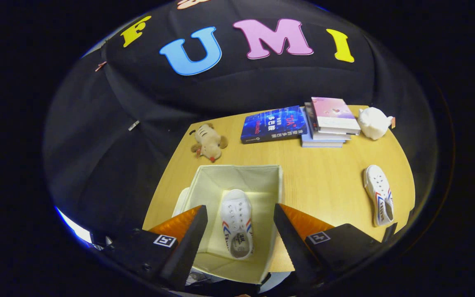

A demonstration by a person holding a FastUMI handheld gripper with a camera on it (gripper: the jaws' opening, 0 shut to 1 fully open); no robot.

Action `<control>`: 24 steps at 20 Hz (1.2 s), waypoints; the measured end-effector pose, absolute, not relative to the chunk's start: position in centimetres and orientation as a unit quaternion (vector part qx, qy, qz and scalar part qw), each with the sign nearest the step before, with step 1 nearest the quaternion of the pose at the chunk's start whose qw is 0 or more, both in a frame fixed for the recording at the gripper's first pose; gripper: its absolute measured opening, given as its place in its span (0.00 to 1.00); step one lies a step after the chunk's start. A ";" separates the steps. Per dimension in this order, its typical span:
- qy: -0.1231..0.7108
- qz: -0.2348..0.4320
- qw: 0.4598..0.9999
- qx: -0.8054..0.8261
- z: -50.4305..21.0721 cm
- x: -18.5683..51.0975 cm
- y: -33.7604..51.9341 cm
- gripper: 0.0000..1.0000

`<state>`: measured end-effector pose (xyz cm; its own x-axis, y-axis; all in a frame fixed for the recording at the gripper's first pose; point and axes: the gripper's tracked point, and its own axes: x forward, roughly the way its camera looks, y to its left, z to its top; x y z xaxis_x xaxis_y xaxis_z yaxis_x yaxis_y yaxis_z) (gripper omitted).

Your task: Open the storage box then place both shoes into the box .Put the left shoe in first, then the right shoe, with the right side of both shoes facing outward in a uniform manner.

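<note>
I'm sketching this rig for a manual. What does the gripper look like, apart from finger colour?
The gripper has two wedge-shaped fingers tapering to points, standing open. Each sits on a dark, blocky base bearing a small square black-and-white marker.

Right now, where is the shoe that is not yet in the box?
The second shoe lies on the table, right of the open storage box and beyond the open gripper, nearer than the white plush.

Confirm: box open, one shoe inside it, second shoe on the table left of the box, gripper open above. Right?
One error: the second shoe lies on the table to the right of the box, not left. The rest stands in the gripper view: box open, one shoe inside, gripper open above it, fingers apart and holding nothing.
</note>
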<state>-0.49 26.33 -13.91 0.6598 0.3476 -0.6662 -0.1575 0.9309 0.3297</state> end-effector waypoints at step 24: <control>0.461 0.029 0.885 0.065 -30.2 1.7 -9.7 0.99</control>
<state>1.69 -9.74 -30.19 0.5738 0.1119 -0.8114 0.0076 0.9899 0.1419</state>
